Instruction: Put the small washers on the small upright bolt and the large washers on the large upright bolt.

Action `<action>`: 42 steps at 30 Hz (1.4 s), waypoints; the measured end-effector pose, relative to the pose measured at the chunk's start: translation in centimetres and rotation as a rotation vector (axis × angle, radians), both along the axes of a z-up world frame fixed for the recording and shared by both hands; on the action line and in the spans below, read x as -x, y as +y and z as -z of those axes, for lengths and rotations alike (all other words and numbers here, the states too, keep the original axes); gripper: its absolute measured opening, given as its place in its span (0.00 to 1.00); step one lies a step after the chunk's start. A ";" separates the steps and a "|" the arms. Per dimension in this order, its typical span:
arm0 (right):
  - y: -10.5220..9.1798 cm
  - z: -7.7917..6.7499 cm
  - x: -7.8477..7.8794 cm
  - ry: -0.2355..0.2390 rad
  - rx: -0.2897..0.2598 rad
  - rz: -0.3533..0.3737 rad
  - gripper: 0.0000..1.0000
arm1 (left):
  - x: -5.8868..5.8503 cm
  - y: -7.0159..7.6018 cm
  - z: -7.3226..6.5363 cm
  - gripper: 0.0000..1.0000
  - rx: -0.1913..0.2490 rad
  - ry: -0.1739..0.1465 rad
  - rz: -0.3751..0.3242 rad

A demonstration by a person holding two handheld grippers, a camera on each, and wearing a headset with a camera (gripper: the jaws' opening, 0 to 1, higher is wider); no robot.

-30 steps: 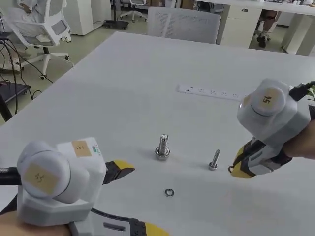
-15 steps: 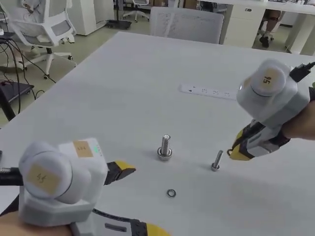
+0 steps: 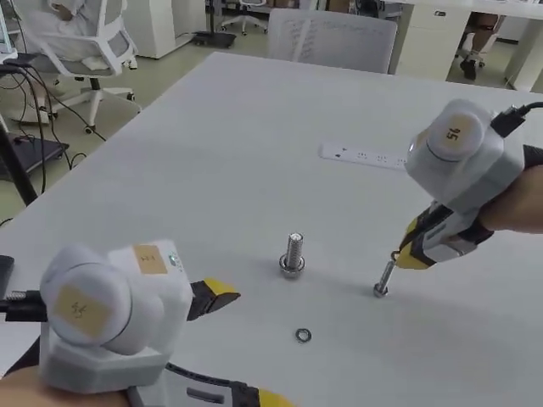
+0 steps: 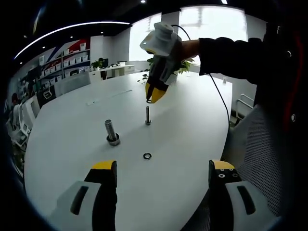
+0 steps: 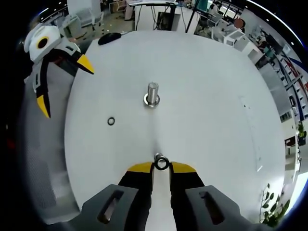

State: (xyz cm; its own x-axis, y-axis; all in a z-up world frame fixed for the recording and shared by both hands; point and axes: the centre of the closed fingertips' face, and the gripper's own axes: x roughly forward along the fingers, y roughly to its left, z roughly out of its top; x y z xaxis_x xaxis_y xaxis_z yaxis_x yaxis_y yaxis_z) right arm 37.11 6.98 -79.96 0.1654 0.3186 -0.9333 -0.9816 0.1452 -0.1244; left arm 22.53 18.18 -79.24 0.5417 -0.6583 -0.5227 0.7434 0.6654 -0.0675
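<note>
Raised since before, my right gripper (image 5: 161,168) pinches a small washer (image 5: 161,163); small bolt (image 3: 383,278) stands just below its tips. Next: lower straight. My left gripper (image 4: 162,166) is spread, empty.

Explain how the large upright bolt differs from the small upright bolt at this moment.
The large bolt is clearly thicker than the small bolt, which is a thin pin. The large bolt stands free, while the small bolt has the right gripper just above its top, shut on a small washer. Both are silver and stand upright on the white table.
</note>
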 end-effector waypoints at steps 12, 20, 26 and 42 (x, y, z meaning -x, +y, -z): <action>0.0 1.2 -0.4 0.021 0.013 -0.005 0.14 | -0.1 0.1 0.2 0.78 -0.002 0.009 -0.009; 0.1 1.6 -0.6 0.028 0.019 -0.008 0.14 | -0.2 0.2 0.3 0.78 -0.005 0.011 -0.012; 0.1 1.9 -0.6 0.038 0.021 -0.008 0.14 | -0.2 0.3 0.4 0.77 -0.008 0.014 -0.014; 0.1 4.0 -0.7 0.079 0.025 0.003 0.14 | -0.3 0.3 0.4 0.77 -0.006 0.020 -0.018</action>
State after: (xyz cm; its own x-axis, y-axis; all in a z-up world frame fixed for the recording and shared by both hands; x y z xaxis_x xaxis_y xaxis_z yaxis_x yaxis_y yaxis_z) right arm 37.78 7.12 -83.98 0.0923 0.2945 -0.9512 -0.9880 0.1460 -0.0506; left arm 22.79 18.52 -79.64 0.5431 -0.6450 -0.5375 0.7296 0.6794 -0.0781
